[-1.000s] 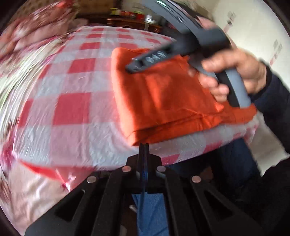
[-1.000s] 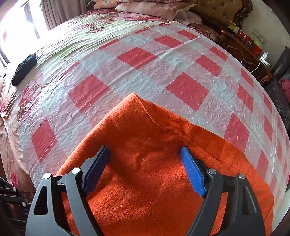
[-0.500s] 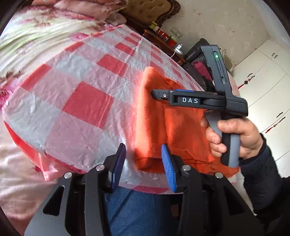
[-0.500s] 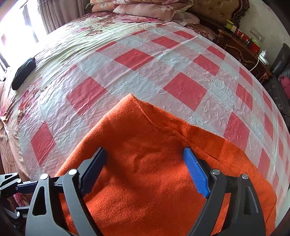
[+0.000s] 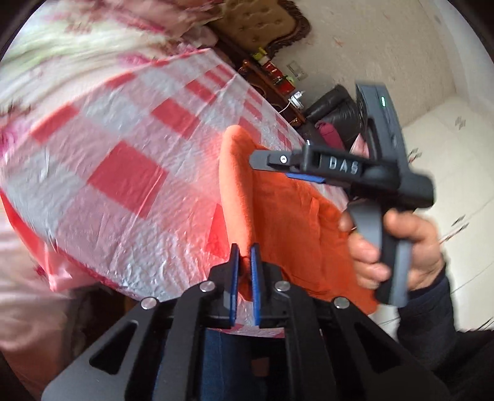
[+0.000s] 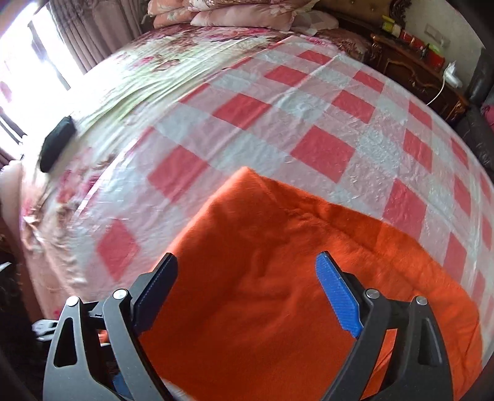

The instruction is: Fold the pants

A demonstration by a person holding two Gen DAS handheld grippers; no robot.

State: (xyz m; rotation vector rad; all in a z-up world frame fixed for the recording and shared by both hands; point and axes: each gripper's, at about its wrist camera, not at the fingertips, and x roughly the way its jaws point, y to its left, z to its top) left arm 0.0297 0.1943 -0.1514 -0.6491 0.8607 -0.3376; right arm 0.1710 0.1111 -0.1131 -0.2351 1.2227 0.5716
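The orange pants [image 5: 287, 222] lie folded on the red-and-white checked sheet [image 5: 129, 182] near the bed's front edge. My left gripper [image 5: 243, 251] is shut on the near left edge of the pants, with orange cloth pinched between its blue pads and lifted into a ridge. My right gripper [image 6: 247, 262] is open and hovers over the pants [image 6: 278, 293], its pads wide apart and empty. It also shows in the left wrist view [image 5: 308, 169], held in a hand above the cloth.
A dark wooden side table [image 6: 410, 58] with small items and a black seat [image 5: 333, 117] stand past the bed's far right side. Pillows [image 6: 234, 12] lie at the head. A black object [image 6: 57, 145] rests on the floral bedspread at left.
My left gripper was open beside the near edge of the pants, and has now shut on that edge and lifted it. My right gripper stays open over the pants.
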